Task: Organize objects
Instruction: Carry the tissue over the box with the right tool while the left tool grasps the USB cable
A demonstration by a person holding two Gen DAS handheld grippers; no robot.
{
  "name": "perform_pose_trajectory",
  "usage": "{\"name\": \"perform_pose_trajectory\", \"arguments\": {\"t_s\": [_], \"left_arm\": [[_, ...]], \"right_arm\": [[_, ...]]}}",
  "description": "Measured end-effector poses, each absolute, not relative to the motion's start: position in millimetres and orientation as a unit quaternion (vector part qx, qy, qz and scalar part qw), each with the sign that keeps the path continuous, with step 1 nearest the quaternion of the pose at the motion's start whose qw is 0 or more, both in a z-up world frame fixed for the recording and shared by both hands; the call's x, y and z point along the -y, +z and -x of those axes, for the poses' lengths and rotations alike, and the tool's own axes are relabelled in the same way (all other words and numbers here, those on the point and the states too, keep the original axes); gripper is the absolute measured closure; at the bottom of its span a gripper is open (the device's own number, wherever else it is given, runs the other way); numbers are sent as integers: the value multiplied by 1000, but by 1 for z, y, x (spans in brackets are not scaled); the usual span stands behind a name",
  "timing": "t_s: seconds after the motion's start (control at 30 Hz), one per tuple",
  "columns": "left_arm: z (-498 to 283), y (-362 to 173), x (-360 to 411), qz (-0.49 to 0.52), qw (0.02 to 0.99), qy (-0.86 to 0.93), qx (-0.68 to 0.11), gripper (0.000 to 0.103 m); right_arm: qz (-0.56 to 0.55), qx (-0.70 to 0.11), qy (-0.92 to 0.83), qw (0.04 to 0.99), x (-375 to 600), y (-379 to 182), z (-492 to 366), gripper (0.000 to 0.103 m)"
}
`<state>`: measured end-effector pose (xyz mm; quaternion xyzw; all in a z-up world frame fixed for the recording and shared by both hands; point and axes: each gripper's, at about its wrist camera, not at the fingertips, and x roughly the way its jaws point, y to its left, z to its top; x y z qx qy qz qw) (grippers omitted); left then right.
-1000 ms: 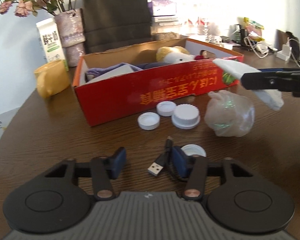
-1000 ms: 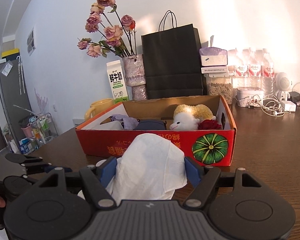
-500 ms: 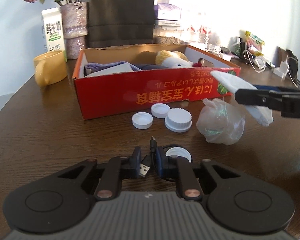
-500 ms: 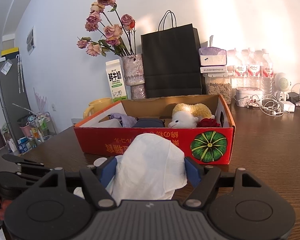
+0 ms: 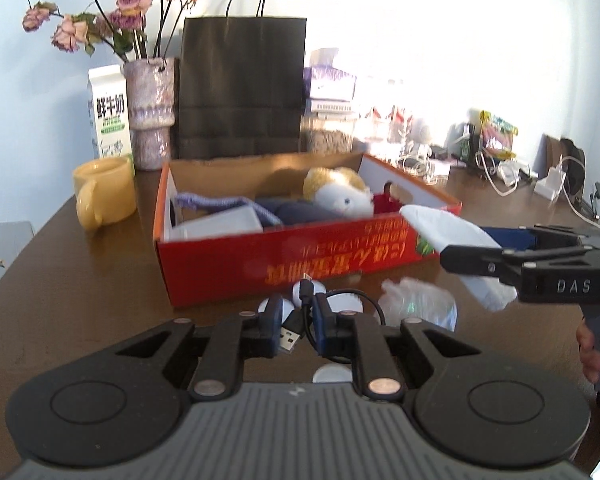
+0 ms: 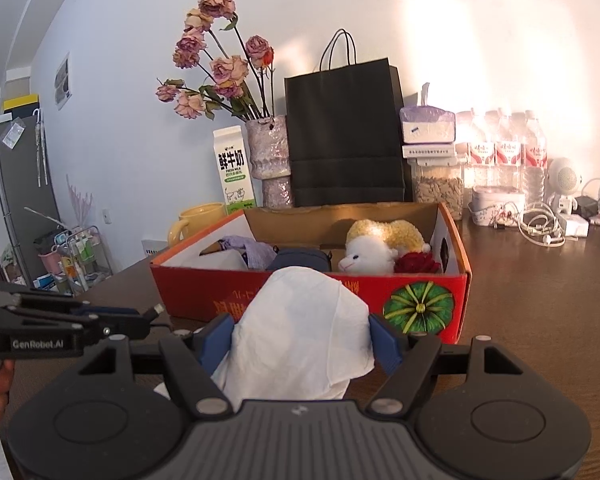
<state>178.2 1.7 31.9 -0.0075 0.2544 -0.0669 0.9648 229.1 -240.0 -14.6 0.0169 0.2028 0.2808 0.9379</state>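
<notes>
While its jaws clamp a black USB cable (image 5: 300, 322), the left gripper (image 5: 296, 320) hangs before the red cardboard box (image 5: 284, 268). Jaws of the right gripper (image 6: 300, 344) grip a crumpled white tissue (image 6: 300, 332) over the brown wooden table (image 6: 540, 312).

Ahead of the claws, a pale wall (image 6: 132, 80) glows with warm sunlight on its right part. A dark brown wooden table (image 6: 540, 300) spreads beneath them, and far left stand a tall grey cabinet (image 6: 24, 200) and a wire rack (image 6: 80, 256).
</notes>
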Motion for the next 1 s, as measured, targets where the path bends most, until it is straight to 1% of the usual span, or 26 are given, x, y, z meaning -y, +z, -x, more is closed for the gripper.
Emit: {"name": "perform_pose_trajectory", "arguments": {"t_s": [0.23, 0.53, 0.7, 1.0], "left_arm": [[-194, 56, -4, 19, 973, -68, -219, 87], [-229, 83, -7, 34, 982, -65, -172, 87], [-255, 87, -11, 49, 984, -58, -161, 87], [-308, 78, -21, 69, 983, -37, -167, 87]], "right_arm": [[-2, -185, 282, 941, 228, 6, -239, 31], [17, -168, 283, 944, 199, 27, -270, 31], [23, -167, 282, 944, 182, 32, -297, 31], [22, -183, 272, 944, 163, 26, -350, 31]]}}
